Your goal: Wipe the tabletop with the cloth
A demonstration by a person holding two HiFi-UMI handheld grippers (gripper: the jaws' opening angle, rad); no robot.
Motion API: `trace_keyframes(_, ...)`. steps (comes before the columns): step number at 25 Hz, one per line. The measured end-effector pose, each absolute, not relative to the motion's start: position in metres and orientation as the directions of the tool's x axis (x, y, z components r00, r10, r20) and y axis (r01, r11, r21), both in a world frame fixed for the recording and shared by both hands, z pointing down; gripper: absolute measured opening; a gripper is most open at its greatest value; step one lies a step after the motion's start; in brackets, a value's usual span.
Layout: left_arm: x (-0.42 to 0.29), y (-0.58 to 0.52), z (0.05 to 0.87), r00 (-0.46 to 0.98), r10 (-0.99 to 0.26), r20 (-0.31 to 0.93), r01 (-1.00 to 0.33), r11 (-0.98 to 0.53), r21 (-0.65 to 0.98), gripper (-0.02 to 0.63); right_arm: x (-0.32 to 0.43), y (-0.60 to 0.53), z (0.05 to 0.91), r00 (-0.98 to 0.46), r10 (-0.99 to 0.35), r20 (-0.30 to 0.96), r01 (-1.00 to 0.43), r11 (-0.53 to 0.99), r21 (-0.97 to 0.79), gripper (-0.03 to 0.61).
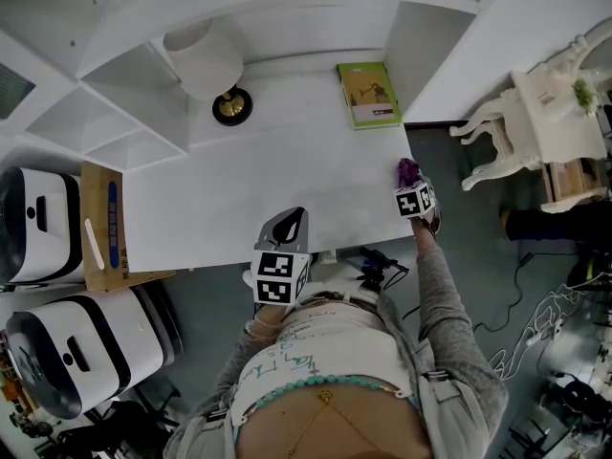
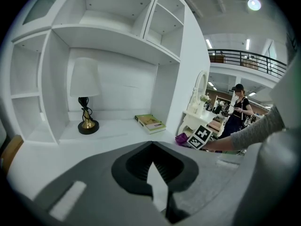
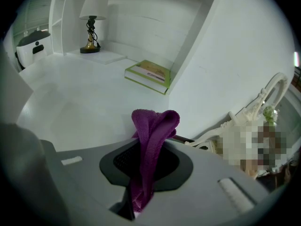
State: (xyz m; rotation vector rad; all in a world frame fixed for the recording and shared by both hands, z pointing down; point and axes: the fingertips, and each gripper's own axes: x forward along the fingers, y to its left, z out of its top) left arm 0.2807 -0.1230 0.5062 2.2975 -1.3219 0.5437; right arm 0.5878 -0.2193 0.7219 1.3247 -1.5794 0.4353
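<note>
The white tabletop runs under a white shelf unit. My right gripper is at the table's right edge, shut on a purple cloth. In the right gripper view the cloth sticks up folded from between the jaws of the right gripper, just above the tabletop. My left gripper hangs over the front edge, near the middle. Its jaws are shut with nothing in them. The left gripper points across the tabletop toward the shelves.
A table lamp stands at the back, and a green book lies at the back right. A cardboard box and two white machines sit left of the table. A white ornate chair stands on the right, with cables on the floor.
</note>
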Motion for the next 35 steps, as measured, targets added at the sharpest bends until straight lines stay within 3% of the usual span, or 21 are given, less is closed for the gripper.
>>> trace_keyframes(35, 0.176, -0.106, 0.505, 0.433, -0.733, 0.524, -0.898, -0.399, 0.185, 0.005, 0.499, -0.206, 0.72, 0.07, -0.505, 0.86, -0.894, 0.352, 0.279, 0.077)
